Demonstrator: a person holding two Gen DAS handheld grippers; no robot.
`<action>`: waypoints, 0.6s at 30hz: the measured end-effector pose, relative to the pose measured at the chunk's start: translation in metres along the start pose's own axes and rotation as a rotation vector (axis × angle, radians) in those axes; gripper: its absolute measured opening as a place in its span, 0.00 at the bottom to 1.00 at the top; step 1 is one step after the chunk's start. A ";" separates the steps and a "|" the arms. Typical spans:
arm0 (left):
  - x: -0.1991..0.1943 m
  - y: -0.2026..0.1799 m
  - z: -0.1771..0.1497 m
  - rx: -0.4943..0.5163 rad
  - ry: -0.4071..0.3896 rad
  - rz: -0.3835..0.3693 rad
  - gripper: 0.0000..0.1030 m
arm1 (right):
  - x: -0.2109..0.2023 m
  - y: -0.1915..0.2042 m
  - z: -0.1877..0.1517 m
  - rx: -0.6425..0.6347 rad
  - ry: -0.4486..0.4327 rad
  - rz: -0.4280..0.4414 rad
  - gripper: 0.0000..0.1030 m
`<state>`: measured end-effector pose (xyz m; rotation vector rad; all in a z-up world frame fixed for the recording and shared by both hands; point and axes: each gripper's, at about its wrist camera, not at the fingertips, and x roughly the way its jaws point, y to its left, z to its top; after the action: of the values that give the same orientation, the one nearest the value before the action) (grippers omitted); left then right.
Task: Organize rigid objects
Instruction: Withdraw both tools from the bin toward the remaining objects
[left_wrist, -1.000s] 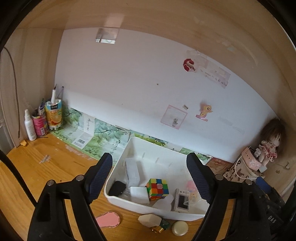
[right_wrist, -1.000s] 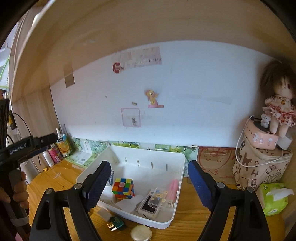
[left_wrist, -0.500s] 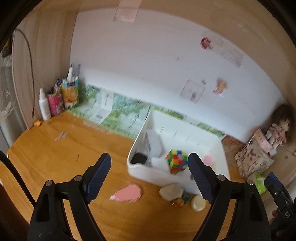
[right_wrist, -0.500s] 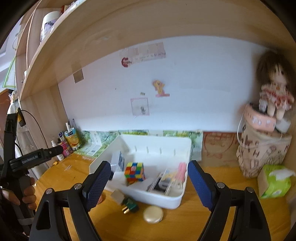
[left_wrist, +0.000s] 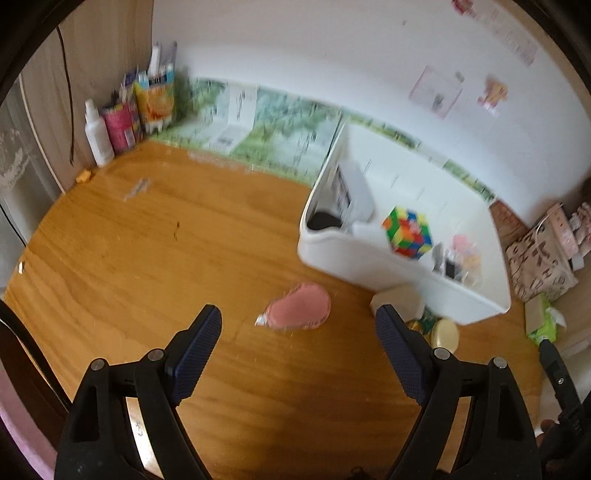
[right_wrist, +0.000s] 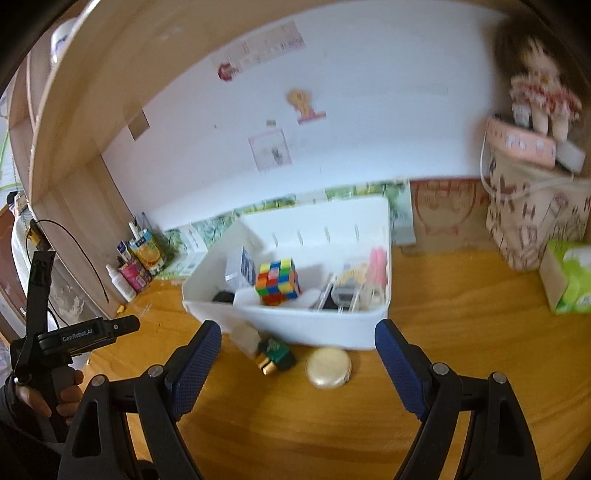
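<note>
currently, entry one: my left gripper (left_wrist: 298, 325), tilted steeply down over the wooden desk (left_wrist: 147, 258), jaws spread wide with nothing between them; the pink oval piece (left_wrist: 297, 306) lies on the desk just ahead of the gap. entry two: my right gripper (right_wrist: 297, 341), angled down more gently, jaws spread and empty; ahead of it on the desk lie a small white block (right_wrist: 244, 338), a green plug (right_wrist: 276, 353) and a round cream compact (right_wrist: 328, 367), all just in front of the white bin (right_wrist: 295, 325).

bin contents: a colour cube (right_wrist: 277, 282), a white box (right_wrist: 242, 267), a black item (right_wrist: 223, 296), pink and clear pieces at the right end, too blurred to name.

a hand (right_wrist: 37, 397) holds the left gripper's handle at the left edge of the right view.

change against a second ago: both views have dipped from the wall toward the desk. in the left view, the bin has slid from centre to the right, and the pink piece now sits between the fingers rather than at the bottom edge. jaw spread looks much the same.

writing: "genrobot.ai" reads on the left gripper's body in the right view; the wall stickers and bottle labels are too blurred to read.
</note>
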<state>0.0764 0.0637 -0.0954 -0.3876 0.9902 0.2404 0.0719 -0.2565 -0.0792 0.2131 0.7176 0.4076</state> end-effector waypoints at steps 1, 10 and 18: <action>0.003 0.001 -0.001 0.000 0.017 0.003 0.85 | 0.003 0.000 -0.003 0.007 0.013 -0.001 0.83; 0.046 0.002 -0.004 -0.012 0.187 0.006 0.85 | 0.046 -0.009 -0.021 0.107 0.177 0.010 0.83; 0.080 -0.004 -0.002 0.000 0.293 0.035 0.85 | 0.081 -0.032 -0.026 0.206 0.303 -0.059 0.83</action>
<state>0.1193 0.0610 -0.1634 -0.4128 1.2857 0.2186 0.1183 -0.2488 -0.1563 0.3272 1.0632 0.3124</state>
